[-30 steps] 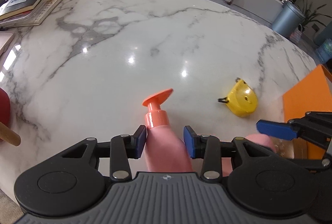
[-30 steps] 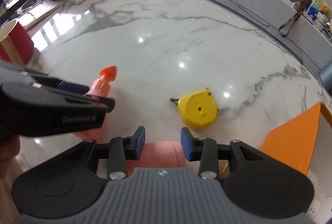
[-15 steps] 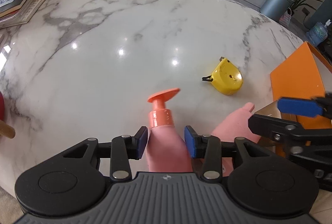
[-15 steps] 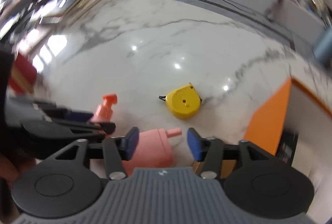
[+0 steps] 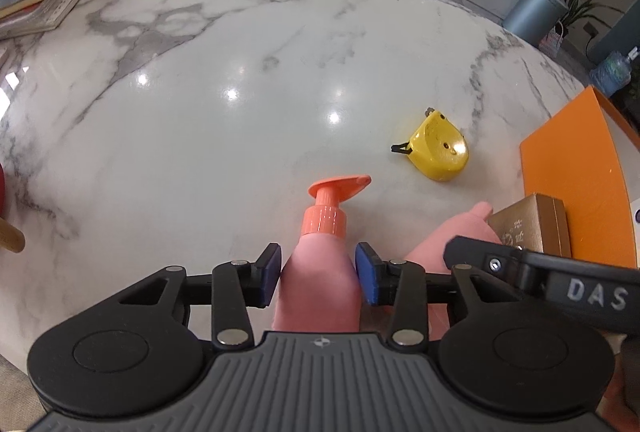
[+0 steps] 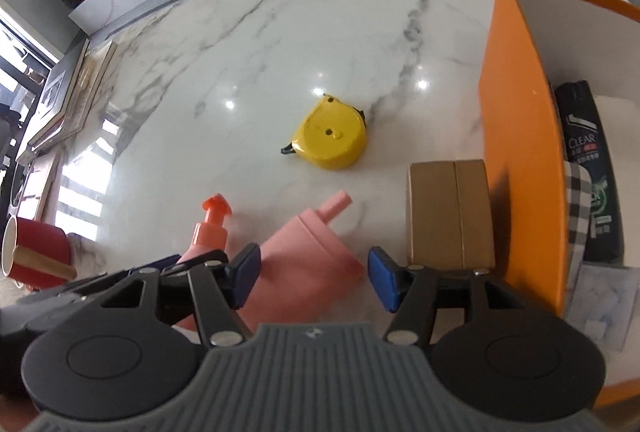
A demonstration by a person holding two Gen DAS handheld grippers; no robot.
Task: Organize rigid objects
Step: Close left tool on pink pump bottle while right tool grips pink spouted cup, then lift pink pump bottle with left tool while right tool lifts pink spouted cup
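The left claw [image 5: 318, 274] stands around the pink body of the pump bottle [image 5: 320, 272], its blue pads at the bottle's two sides; its jaws are closing, though I cannot tell whether the pads press on it or stand just off it. The bottle's orange pump head points away toward the yellow tape measure [image 6: 330, 136], which lies alone on the marble worktop [image 5: 220, 72]. Beside the pump bottle lies a pink tube [image 6: 308, 256], cap end toward the tape measure; the right claw [image 6: 314, 278] straddles its wide end with jaws opening and neither pad touching it. A gold box [image 6: 450, 212] lies between the tube and the orange bin [image 6: 520, 152], just beside the bin's wall. Inside the bin lies a dark shampoo bottle [image 6: 590, 168] marked CLEAR.
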